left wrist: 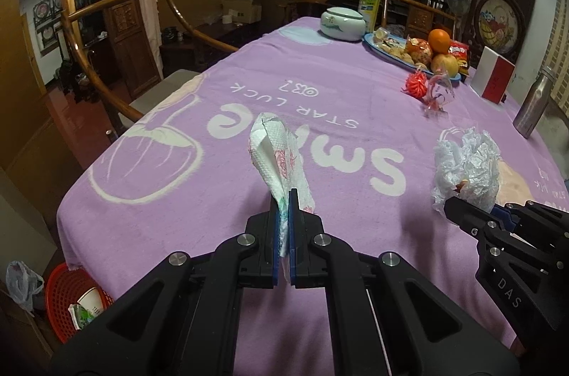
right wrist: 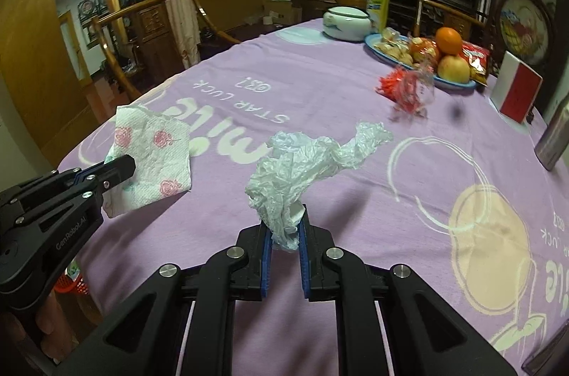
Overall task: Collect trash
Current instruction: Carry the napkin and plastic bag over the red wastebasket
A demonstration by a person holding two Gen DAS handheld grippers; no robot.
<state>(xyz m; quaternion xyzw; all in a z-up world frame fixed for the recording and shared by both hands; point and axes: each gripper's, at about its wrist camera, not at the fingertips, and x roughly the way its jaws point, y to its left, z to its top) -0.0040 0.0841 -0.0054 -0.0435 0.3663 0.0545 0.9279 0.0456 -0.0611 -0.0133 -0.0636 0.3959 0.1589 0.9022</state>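
Both pieces are lifted off the purple-clothed bench [left wrist: 320, 84] but not yet binned: the left tool [left wrist: 284, 198] is clamped tight on a rose-printed paper towel [left wrist: 274, 145], the right tool [right wrist: 284, 226] pinches a crumpled clear plastic bag [right wrist: 302, 162]. At seven o'clock on the floor, the red mesh wastebasket [left wrist: 57, 297] already holds a paper cup [left wrist: 89, 299]. At one o'clock, a red net [left wrist: 414, 84] and clear wrapper [left wrist: 439, 93] seemingly remain beside the blue fruit plate [left wrist: 373, 43].

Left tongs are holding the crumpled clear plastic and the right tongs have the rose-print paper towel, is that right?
No, they are swapped. The left tongs pinch the rose-print paper towel, as the left wrist view shows, and the right tongs hold the crumpled clear plastic, seen in the right wrist view.
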